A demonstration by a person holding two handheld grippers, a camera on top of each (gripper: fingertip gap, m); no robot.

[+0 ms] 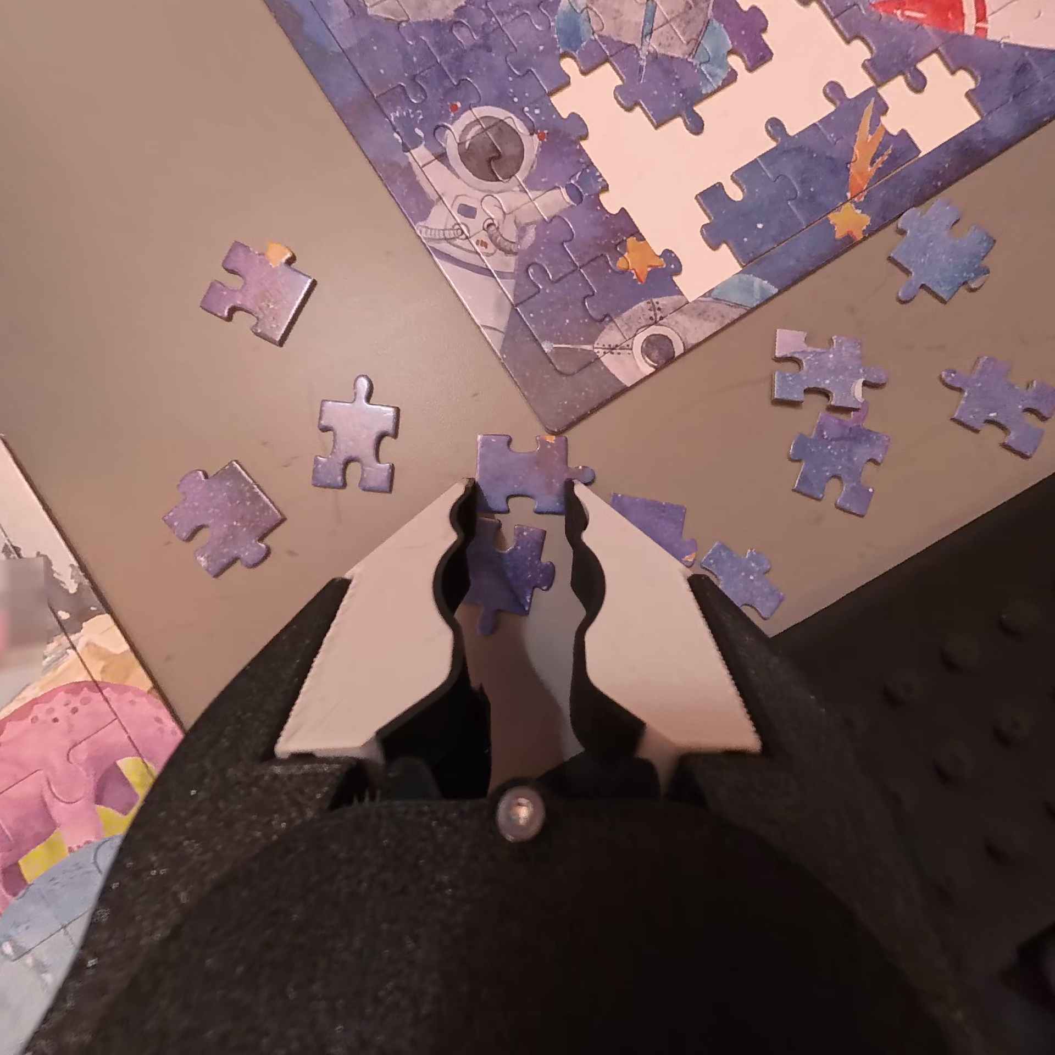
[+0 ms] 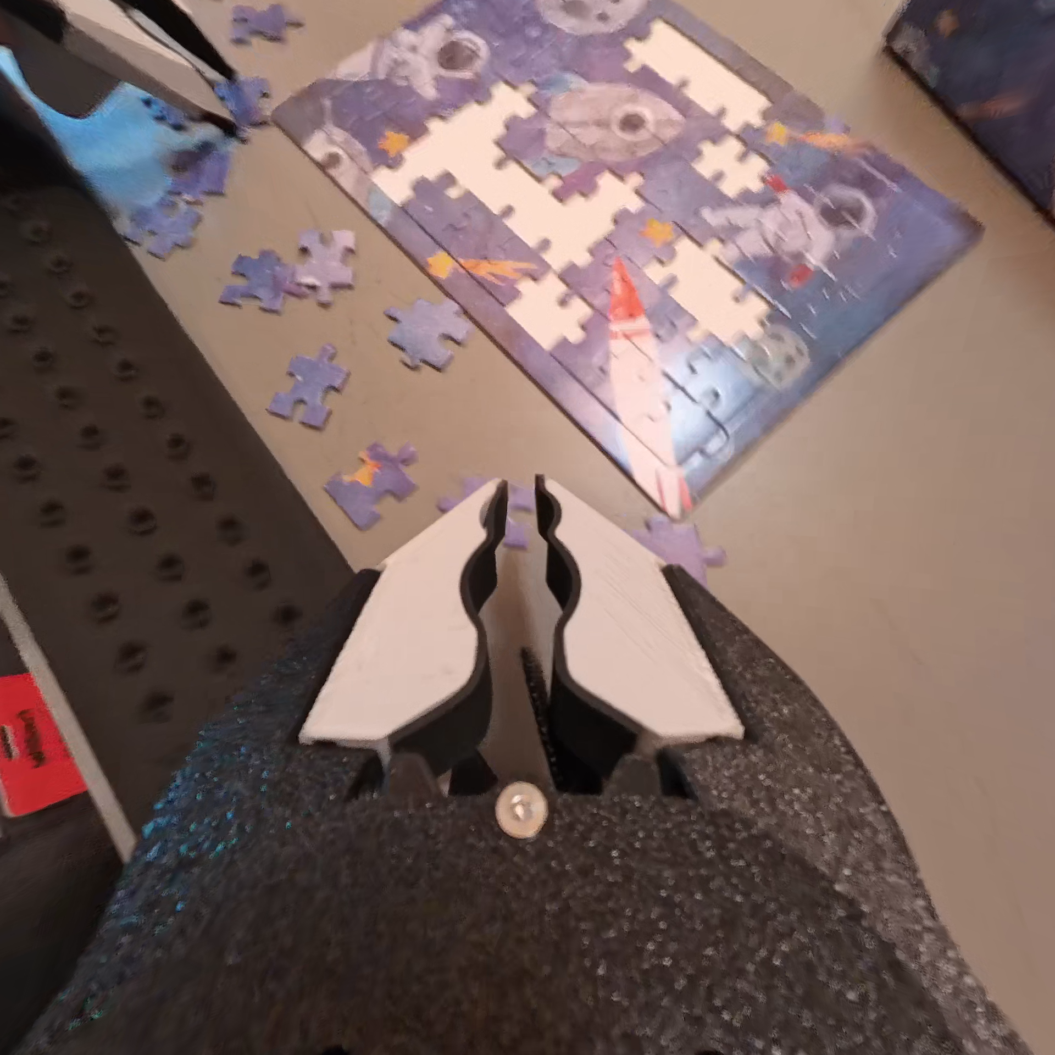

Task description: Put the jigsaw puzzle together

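A space-themed jigsaw board (image 1: 514, 240) lies on the tan table with several white empty gaps (image 1: 645, 188); it also shows in the right wrist view (image 2: 856, 188). My left gripper (image 1: 520, 484) is shut on a purple puzzle piece (image 1: 522, 465), held just off the board's near corner. Another purple piece (image 1: 514, 565) lies under its fingers. Several loose purple pieces lie around, such as one (image 1: 357, 439) to the left and one (image 1: 836, 462) to the right. My right gripper (image 2: 520, 484) is nearly shut and empty, above a loose piece (image 2: 516, 528). The left gripper (image 2: 225, 100) shows at the top left there.
A second puzzle with a pink animal (image 1: 68, 759) lies at the lower left. A black perforated mat (image 2: 114, 411) borders the table, also in the left wrist view (image 1: 959, 656). A dark box (image 2: 982, 85) sits beyond the board. More loose pieces (image 2: 311, 388) lie along the mat. Spacing between my two grippers at the tips: around 30 cm.
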